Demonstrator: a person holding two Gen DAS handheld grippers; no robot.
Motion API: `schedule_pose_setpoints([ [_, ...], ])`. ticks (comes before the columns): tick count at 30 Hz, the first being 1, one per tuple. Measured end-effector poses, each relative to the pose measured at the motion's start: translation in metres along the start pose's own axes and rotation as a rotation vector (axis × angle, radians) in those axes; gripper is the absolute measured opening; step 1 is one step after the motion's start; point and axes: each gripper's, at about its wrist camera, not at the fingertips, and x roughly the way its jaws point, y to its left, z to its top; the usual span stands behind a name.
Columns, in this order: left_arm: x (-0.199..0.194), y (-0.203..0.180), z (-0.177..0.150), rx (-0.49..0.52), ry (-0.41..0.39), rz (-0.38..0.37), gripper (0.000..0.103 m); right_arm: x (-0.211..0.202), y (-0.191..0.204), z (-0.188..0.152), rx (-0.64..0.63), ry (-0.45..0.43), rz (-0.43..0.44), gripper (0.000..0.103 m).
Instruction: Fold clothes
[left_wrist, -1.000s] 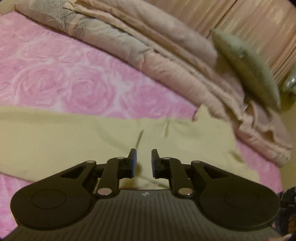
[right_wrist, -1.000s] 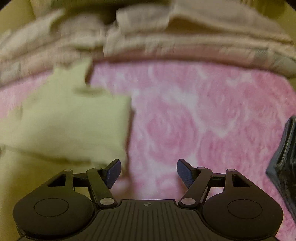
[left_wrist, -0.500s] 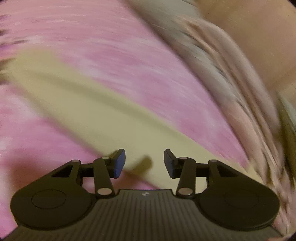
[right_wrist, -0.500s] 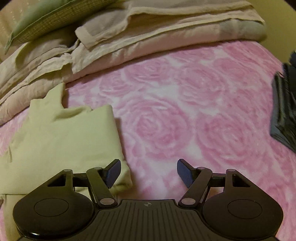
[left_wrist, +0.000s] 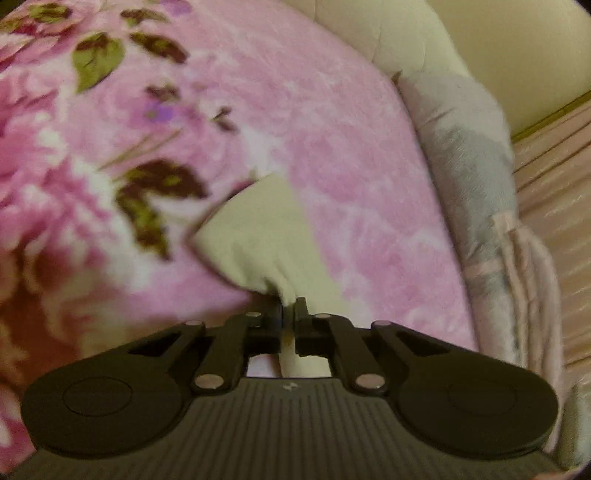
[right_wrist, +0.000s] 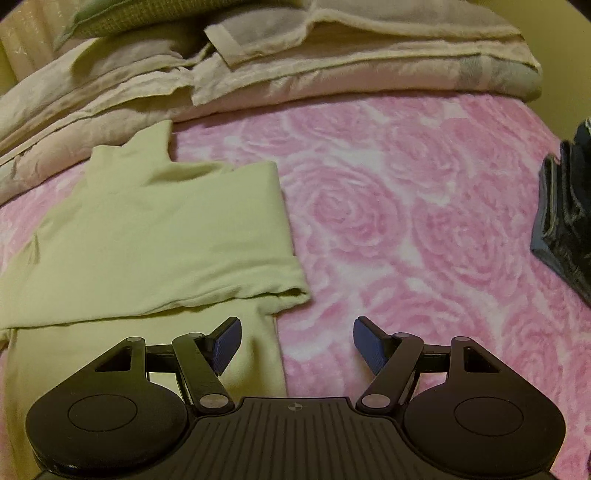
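Since a second ago the left claw has swung across the bed to a far end of the pale green garment and clamped tight on a pinch of that cloth, which bunches just ahead of its tips. Around it lies the pink rose-patterned blanket, with darker leaf and flower print on the left. No writing or label can be read anywhere.

In the right wrist view the right claw stands wide with nothing between its blue pads. It hangs over the near right edge of the garment, which lies partly folded on the bed's left side. Folded beige bedding is piled along the far edge. At the right edge lies a dark folded item.
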Motion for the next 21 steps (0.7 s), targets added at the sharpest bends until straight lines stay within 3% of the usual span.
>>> schedule_pose_setpoints([
  [3,-0.019,-0.043,-0.001,0.087,-0.038,-0.134,0.003,-0.009,-0.006,0.004,0.012,-0.017,-0.005,0.07],
  [7,-0.064,-0.144,-0.05,0.345,0.002,-0.427,0.003,-0.019,-0.024,0.009,0.056,-0.042,-0.004,0.07],
  [9,-0.089,-0.193,-0.096,0.471,0.054,-0.583,0.003,-0.024,-0.034,0.01,0.079,-0.054,0.003,0.07],
  [14,-0.127,-0.274,-0.254,0.646,0.282,-0.918,0.004,-0.033,-0.063,0.012,0.129,-0.082,0.021,0.07],
  [17,-0.116,-0.285,-0.358,0.69,0.528,-0.935,0.017,-0.033,-0.083,0.012,0.166,-0.087,0.019,0.07],
  [18,-0.109,-0.282,-0.393,0.736,0.602,-0.897,0.022,-0.032,-0.09,0.011,0.18,-0.082,0.018,0.07],
  [21,-0.096,-0.258,-0.446,0.935,0.718,-0.732,0.021,-0.026,-0.111,0.008,0.224,-0.068,0.013,0.07],
])
